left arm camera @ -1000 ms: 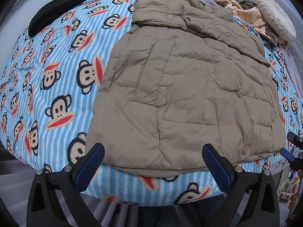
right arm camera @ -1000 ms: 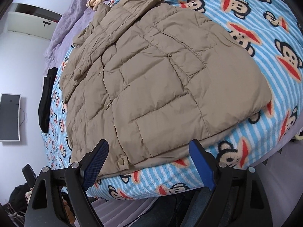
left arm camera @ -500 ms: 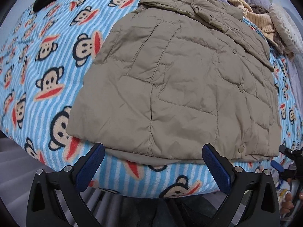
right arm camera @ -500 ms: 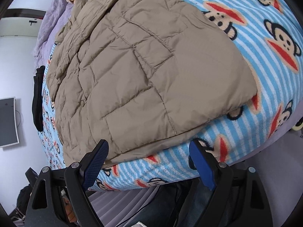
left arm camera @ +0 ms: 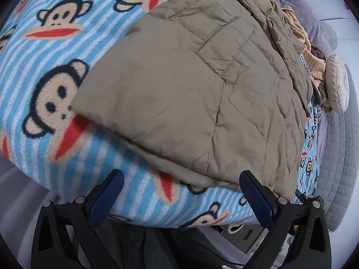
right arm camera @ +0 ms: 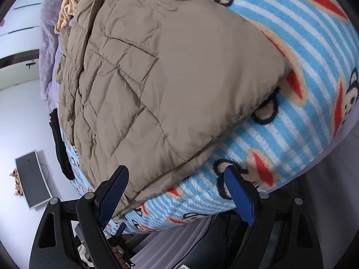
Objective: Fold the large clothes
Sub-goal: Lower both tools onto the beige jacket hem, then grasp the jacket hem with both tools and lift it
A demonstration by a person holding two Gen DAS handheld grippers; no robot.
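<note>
While the left gripper (left arm camera: 181, 195) hangs at the bed's near edge with its blue-padded fingers (left arm camera: 107, 198) spread wide and nothing between them, the tan jacket (left arm camera: 202, 94) lies flat on the blanket (left arm camera: 44, 44) just ahead. Its near hem runs across the gap between the fingers, and the right fingertip sits close against that hem; whether it touches I cannot tell. The jacket's near left corner lies well up and left of the left finger. Beyond it are a yellow garment (left arm camera: 314, 65), a round cushion (left arm camera: 337, 83) and a grey quilted cover (left arm camera: 338, 157).

From the right wrist, the right gripper (right arm camera: 177, 190) is likewise wide open and holds nothing. The jacket's hem passes just above its left finger (right arm camera: 114, 192), overlapping the tip in view, while the right finger stands over bare blanket, apart from the cloth. A black garment (right arm camera: 59, 143) hangs at the bed's far side. A dark screen (right arm camera: 33, 179) is mounted on the white wall (right arm camera: 18, 112).
</note>
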